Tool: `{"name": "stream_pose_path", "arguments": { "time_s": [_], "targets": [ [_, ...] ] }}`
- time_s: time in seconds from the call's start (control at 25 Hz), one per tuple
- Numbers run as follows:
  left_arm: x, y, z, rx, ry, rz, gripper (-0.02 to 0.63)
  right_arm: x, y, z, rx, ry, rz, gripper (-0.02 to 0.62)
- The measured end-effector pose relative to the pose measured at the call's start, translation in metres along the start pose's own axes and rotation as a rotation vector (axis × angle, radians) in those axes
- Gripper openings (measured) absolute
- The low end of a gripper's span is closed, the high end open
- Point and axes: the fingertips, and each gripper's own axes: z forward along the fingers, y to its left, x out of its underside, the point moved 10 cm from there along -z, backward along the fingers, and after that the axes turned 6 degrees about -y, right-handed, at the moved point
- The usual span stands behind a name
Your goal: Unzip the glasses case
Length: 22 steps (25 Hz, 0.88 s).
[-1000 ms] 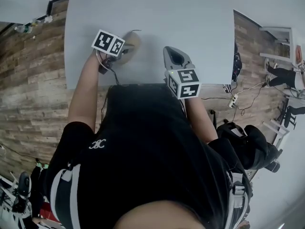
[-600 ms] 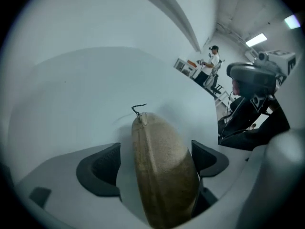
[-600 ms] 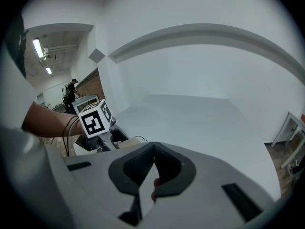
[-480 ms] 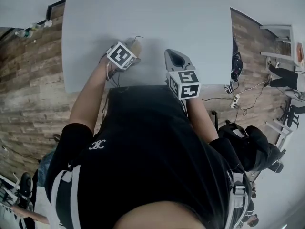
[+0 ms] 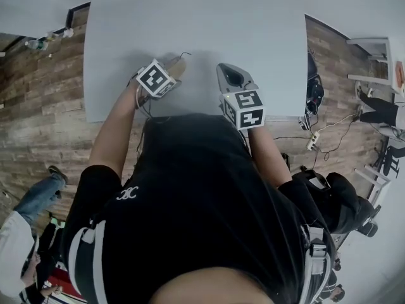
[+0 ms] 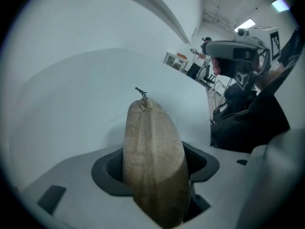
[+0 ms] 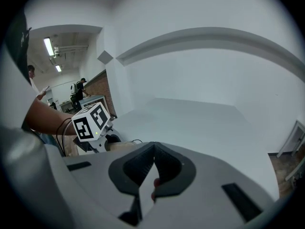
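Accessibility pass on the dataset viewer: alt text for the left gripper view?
A tan fabric glasses case stands gripped between the left gripper's jaws, which have just been closing on it. Its zipper pull sticks out at the far end, over a white table.

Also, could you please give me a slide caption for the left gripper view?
Left tongs, just closing, grip the tan case, zip pull at its far tip, white table behind.

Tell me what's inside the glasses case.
Its inside is hidden: the glasses case looks closed, zipper pull at its far end. The left gripper, whose jaws have just been closing, clamps it.
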Motion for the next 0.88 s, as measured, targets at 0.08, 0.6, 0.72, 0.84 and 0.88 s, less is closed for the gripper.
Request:
{"name": "stream_pose_path", "arguments": {
  "time_s": [0.08,0.6,0.72,0.84,0.88],
  "targets": [
    [-0.008,-0.009,-0.012,0.059,-0.078,0.031,0.299,-0.008,-0.006,0.000,-0.036,-0.024,-0.017,0.008],
    [-0.056,-0.065,-0.059,0.072,-0.102,0.410,0.299,-0.052,0.005,0.003,-0.220,-0.009,-0.592,0.158],
    [-0.062,-0.067,-0.061,0.065,-0.077,0.437,0.299,-0.051,0.008,0.007,-0.273,0.043,-0.709,0.156],
    [-0.066,-0.065,-0.059,0.044,-0.056,0.445,0.299,-0.052,0.010,0.008,-0.333,0.093,-0.748,0.156],
    [-0.066,-0.065,-0.059,0.036,-0.048,0.448,0.301,-0.052,0.010,0.009,-0.348,0.105,-0.747,0.156]
  ]
}}
